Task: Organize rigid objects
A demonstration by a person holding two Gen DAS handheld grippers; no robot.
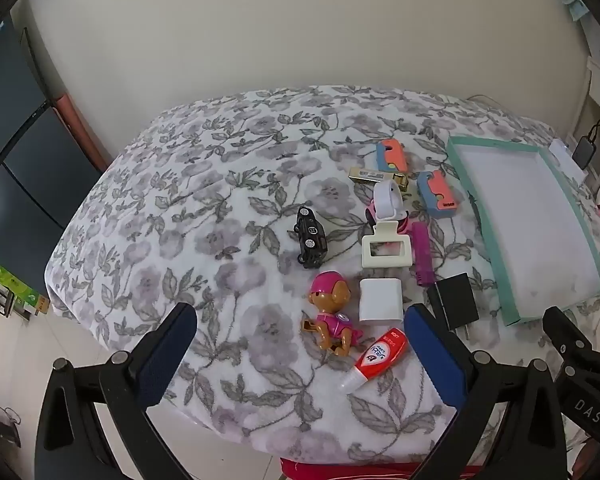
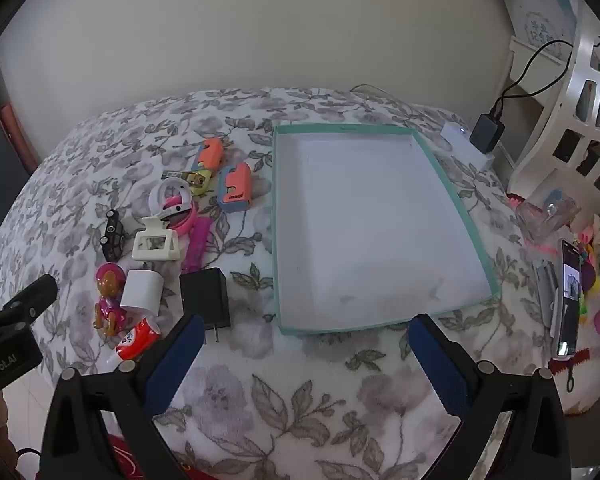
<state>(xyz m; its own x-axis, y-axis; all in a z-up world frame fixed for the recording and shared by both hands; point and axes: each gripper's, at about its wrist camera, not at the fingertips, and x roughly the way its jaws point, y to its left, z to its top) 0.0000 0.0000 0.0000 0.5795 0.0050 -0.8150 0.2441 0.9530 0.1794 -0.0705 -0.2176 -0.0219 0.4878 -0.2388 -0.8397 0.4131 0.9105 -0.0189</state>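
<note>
**Both claws spread above the clutter, tray empty**

The shallow white cardboard tray with a mint-green rim (image 2: 278,216) lies on a surface draped in a grey floral cloth (image 1: 180,208), and nothing is in it. All the loose items sit in a cluster just to the left of the tray. Nearest its left wall are a black plug-in charger block (image 2: 204,294) and a magenta ribbed plastic bar (image 2: 198,246); further left of the tray lie a white rounded charger cube (image 1: 380,299), a cream rectangular hair clip (image 1: 386,250), a black toy car tipped on its side (image 1: 311,236), a brown puppy figure in a pink helmet (image 1: 332,312) and a small red-and-white squeeze tube (image 1: 374,360). Toward the tray's far left corner are two orange-and-blue blocks (image 1: 392,154), one (image 2: 234,186) closer to the tray than the other.

The left claw (image 1: 300,352) hangs over the puppy and tube with its blue pads spread wide and nothing between them. The right claw (image 2: 304,360) is equally wide and empty, poised over the tray's near edge.

The step in hand looks like a first pick. It would go best by taking an outlying piece such as the tube or the black charger, closing across its narrow sides, since the clip, ring and pink items overlap and could drag each other. Soft cloth may let small pieces tilt under a pad.
</note>
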